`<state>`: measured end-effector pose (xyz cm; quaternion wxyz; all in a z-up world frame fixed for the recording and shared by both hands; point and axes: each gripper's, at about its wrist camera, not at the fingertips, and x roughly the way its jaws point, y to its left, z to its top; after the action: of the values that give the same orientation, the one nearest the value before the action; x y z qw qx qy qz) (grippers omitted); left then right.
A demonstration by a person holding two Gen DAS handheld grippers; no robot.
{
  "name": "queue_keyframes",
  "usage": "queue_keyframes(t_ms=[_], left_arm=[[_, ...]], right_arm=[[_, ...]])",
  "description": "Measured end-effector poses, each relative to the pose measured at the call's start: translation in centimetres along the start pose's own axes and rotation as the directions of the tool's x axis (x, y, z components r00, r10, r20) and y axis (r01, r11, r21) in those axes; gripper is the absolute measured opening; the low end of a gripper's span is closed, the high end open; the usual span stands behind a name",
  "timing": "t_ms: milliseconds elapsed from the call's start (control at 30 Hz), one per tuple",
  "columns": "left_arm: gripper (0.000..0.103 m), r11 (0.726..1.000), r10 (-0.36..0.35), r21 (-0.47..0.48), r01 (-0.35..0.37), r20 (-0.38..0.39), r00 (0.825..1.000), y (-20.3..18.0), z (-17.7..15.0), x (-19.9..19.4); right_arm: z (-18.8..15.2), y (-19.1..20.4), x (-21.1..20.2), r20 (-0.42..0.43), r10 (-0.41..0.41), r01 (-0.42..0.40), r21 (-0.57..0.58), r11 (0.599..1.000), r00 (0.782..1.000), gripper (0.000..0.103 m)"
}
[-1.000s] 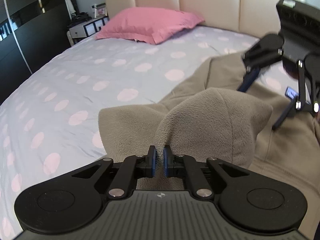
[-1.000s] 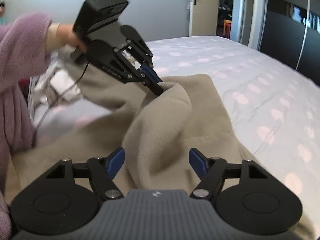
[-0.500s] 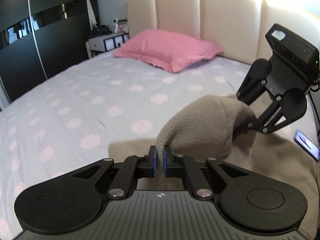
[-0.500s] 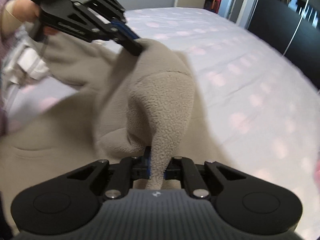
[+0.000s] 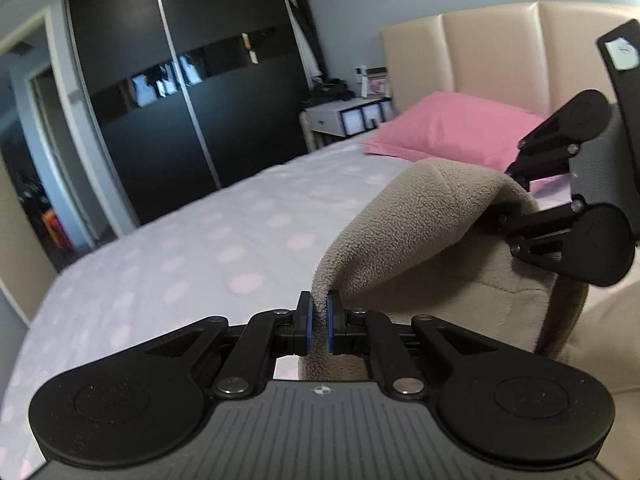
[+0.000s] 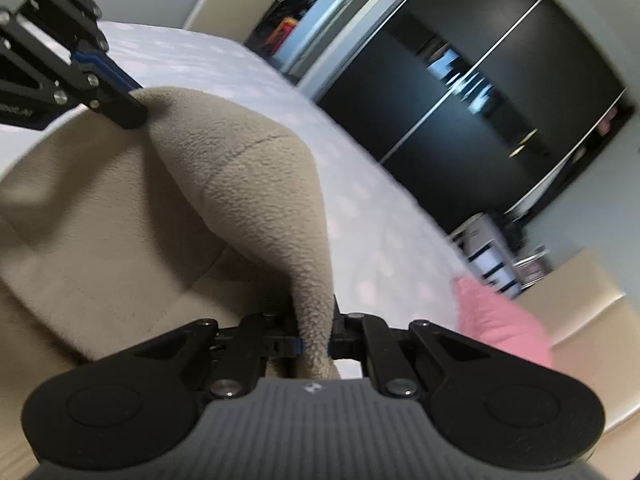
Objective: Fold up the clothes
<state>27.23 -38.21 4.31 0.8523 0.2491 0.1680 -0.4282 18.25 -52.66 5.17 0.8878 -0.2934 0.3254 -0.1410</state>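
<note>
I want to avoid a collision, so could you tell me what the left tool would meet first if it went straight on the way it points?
Probably the beige fleece garment it already grips, arching directly ahead. Beyond that lies the dotted bedsheet; the right tool sits off to the side, though depth is unclear.

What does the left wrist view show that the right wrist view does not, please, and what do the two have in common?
Only the left wrist view shows the left gripper from behind, the pads pinching the beige fleece garment, and the right gripper's tip buried in fleece. Only the right wrist view shows the right gripper's own clamp and more fleece spread below. Both show the fleece slung between the two shut grippers, the spotted bed sheet, pink pillow, cream headboard and black wardrobe.
</note>
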Motion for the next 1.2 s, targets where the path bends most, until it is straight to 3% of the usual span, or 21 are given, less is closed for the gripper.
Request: queue_keyframes(t_ms=[67, 233, 400, 533, 633, 700, 767, 833, 933, 1067, 1200], left_arm=[[0.005, 1.0, 0.023, 0.016, -0.023, -0.007, 1.0, -0.1, -0.2, 0.9], [0.005, 0.999, 0.017, 0.05, -0.018, 0.01, 1.0, -0.3, -2.2, 0.9], [0.005, 0.996, -0.044, 0.083, 0.043, 0.01, 0.999, -0.7, -4.0, -0.1], [0.006, 0.991, -0.086, 0.1, 0.087, -0.013, 0.996, -0.9, -4.1, -0.2], [0.007, 0.986, -0.107, 0.124, 0.112, -0.045, 0.993, -1.3, -4.3, -0.2], [0.012, 0.986, -0.098, 0.132, 0.104, -0.049, 0.994, -1.6, -4.6, -0.6], [0.024, 0.988, -0.086, 0.123, 0.089, -0.03, 0.996, -1.8, -5.1, -1.4], [0.045, 0.989, -0.082, 0.125, 0.078, 0.033, 0.996, -2.3, -6.1, -2.9], [0.046, 0.985, -0.1, 0.151, 0.088, 0.076, 0.992, -3.6, -7.9, -5.0], [0.048, 0.961, -0.139, 0.249, 0.123, 0.046, 0.989, -6.1, -10.3, -6.1], [0.052, 0.9, -0.082, 0.43, 0.063, 0.025, 0.996, -9.3, -12.8, -4.6]], right_arm=[[-0.2, 0.6, 0.9, 0.02, -0.031, 0.031, -0.005, 1.0, 0.999, 0.011], [-1.0, 0.9, 1.6, 0.05, 0.027, -0.029, 0.031, 0.999, 0.998, 0.01], [-3.1, 1.1, -0.1, 0.065, 0.16, -0.161, 0.018, 0.987, 0.985, 0.011], [-4.2, 1.8, -1.5, 0.059, 0.277, -0.279, 0.03, 0.96, 0.959, 0.012], [-4.5, 2.4, -1.7, 0.031, 0.319, -0.321, 0.059, 0.945, 0.947, 0.013], [-4.6, 2.4, -1.2, -0.002, 0.313, -0.312, 0.093, 0.946, 0.95, 0.013], [-4.7, 1.9, -0.8, -0.014, 0.327, -0.321, 0.155, 0.934, 0.945, 0.014], [-4.6, 1.3, -0.5, -0.02, 0.33, -0.318, 0.223, 0.922, 0.944, 0.014], [-4.3, 1.1, -0.1, -0.025, 0.332, -0.316, 0.248, 0.916, 0.943, 0.014], [-3.7, 0.2, 1.3, -0.025, 0.336, -0.316, 0.277, 0.907, 0.942, 0.014], [-3.3, 0.5, 1.4, -0.021, 0.337, -0.316, 0.3, 0.9, 0.941, 0.014]])
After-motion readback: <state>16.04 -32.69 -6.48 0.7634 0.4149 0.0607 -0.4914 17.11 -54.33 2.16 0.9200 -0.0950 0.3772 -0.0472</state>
